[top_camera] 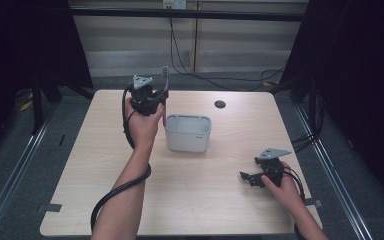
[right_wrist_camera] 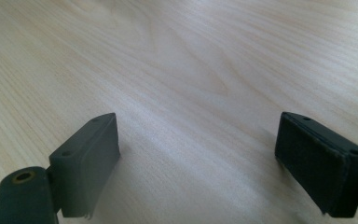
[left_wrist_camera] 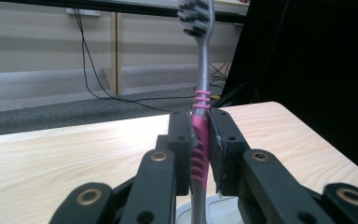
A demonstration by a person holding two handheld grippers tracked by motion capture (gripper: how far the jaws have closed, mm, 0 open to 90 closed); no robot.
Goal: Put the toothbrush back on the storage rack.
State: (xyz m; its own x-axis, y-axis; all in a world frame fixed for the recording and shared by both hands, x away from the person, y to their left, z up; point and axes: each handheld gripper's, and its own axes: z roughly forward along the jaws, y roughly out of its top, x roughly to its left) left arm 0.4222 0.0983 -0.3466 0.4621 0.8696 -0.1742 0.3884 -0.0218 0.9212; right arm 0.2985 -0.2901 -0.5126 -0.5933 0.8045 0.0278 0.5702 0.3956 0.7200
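Note:
A grey toothbrush (left_wrist_camera: 205, 65) with a pink ribbed grip stands upright in my left gripper (left_wrist_camera: 200, 140), whose jaws are shut on the pink part. Its dark bristle head points up. In the high view the left gripper (top_camera: 150, 100) hangs just left of a white tub (top_camera: 188, 133), and the toothbrush (top_camera: 164, 75) rises above the hand while its pink lower end reaches down beside the tub's left rim. My right gripper (top_camera: 247, 176) lies low over the table at the front right, jaws wide apart. In its own view the right gripper (right_wrist_camera: 198, 158) has bare wood between its pads.
The wooden table (top_camera: 215, 200) has a round cable hole (top_camera: 220, 104) at the back. Black cables trail on the floor behind it. Dark frame posts stand at both sides of the table.

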